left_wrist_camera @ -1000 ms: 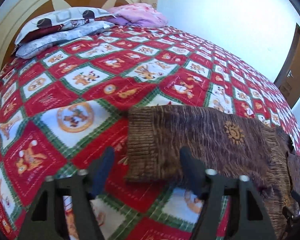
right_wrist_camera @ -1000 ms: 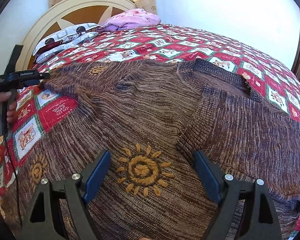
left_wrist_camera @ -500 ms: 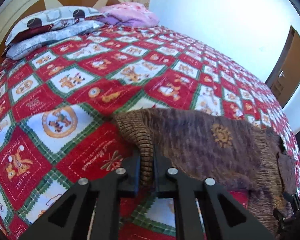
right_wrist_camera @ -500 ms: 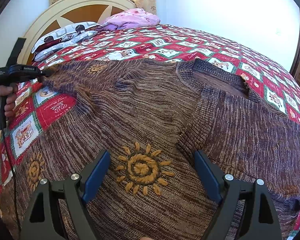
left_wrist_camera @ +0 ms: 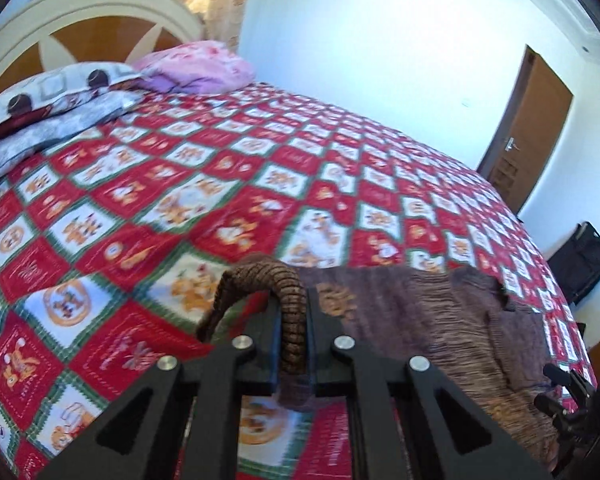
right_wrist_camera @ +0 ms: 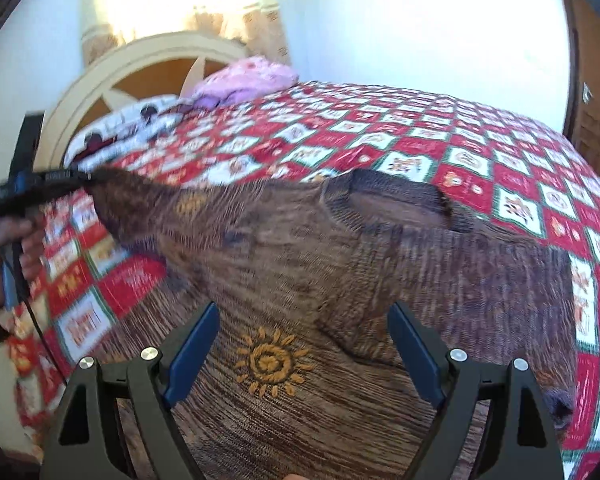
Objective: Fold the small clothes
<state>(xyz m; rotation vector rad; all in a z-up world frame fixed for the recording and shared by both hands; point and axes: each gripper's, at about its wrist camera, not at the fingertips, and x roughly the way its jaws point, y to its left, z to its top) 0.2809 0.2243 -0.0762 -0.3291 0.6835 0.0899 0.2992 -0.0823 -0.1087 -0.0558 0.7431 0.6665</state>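
Observation:
A brown knit sweater (right_wrist_camera: 340,264) with orange sun motifs lies spread on the bed, neck opening toward the far side. My left gripper (left_wrist_camera: 294,320) is shut on the ribbed cuff of the sweater's sleeve (left_wrist_camera: 288,292) and holds it lifted off the bedspread. In the right wrist view the left gripper (right_wrist_camera: 40,184) shows at the far left, with the sleeve (right_wrist_camera: 140,204) stretched up from the body. My right gripper (right_wrist_camera: 300,344) is open and empty, its jaws wide apart above the sweater's front near a sun motif (right_wrist_camera: 270,362).
The bed has a red, white and green patterned bedspread (left_wrist_camera: 220,184). Pillows (left_wrist_camera: 56,112) and a pink bundle (left_wrist_camera: 196,66) lie at the headboard (left_wrist_camera: 60,32). A brown door (left_wrist_camera: 528,128) and a black bag (left_wrist_camera: 580,260) stand beyond the bed's far side.
My left gripper closed on the sleeve cuff and has lifted it off the bed. The right gripper stayed open and rose a little above the sweater.

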